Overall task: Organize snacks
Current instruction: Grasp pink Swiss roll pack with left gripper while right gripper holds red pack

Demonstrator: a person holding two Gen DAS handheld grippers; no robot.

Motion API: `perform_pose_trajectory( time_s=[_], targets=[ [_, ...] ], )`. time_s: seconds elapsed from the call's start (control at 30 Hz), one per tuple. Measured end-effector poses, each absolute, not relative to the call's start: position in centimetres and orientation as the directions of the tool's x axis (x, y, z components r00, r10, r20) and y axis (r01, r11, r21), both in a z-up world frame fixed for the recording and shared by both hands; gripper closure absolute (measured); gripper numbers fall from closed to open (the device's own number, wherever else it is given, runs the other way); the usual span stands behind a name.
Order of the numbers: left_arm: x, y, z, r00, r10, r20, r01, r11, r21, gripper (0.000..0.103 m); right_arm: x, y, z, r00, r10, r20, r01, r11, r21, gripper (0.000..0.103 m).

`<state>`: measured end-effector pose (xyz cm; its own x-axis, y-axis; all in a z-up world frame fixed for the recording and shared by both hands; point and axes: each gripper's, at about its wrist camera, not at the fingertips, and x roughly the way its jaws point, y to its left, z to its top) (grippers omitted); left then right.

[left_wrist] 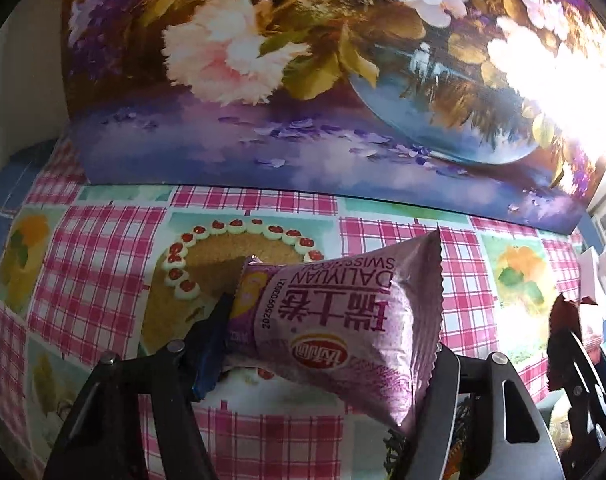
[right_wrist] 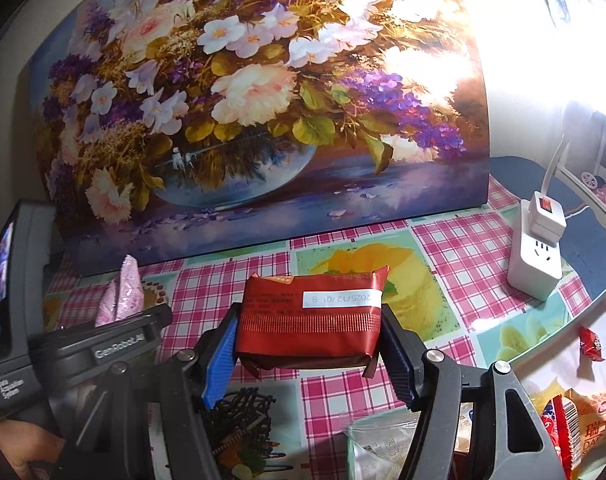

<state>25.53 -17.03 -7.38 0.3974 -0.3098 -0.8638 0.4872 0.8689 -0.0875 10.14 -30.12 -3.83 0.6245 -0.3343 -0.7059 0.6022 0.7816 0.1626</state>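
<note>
Left wrist view: left gripper [left_wrist: 327, 344] clamped, apparently by both pads, on purple Swiss roll packet [left_wrist: 343, 320], above checked tablecloth [left_wrist: 103, 260].
Right wrist view: right gripper [right_wrist: 309, 344] partly closed, gripping red snack packet [right_wrist: 311, 320], raised before flower painting [right_wrist: 243, 100].

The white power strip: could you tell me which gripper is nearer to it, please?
Right. The right gripper, clamping a red packet, sits just left of the power strip; the left gripper is further left.
</note>
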Motion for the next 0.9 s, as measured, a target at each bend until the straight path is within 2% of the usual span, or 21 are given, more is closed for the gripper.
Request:
perform_pose_trajectory(
  time_s=[0.3, 0.53, 0.9],
  targets=[
    [23.3, -13.5, -5.4, 0.43, -0.337, -0.838, 0.428, 0.893, -0.139, 0.034, 9.6, -29.3, -2.9, 0.625, -0.315, -0.714, 0.589, 0.79, 0.167, 0.036],
    [20.0, -11.1, -1.5, 0.486, -0.3, -0.821, 0.377, 0.919, -0.112, 0.034, 7.8, -27.8, 0.8, 0.643, -0.305, -0.703, 0.58, 0.793, 0.186, 0.036],
    [12.2, -9.3, 3.4, 0.526, -0.321, -0.788, 0.3, 0.937, -0.181, 0.034, 1.9, -24.3, 5.7, 0.672, -0.329, -0.663, 0.561, 0.811, 0.167, 0.036]
  ],
)
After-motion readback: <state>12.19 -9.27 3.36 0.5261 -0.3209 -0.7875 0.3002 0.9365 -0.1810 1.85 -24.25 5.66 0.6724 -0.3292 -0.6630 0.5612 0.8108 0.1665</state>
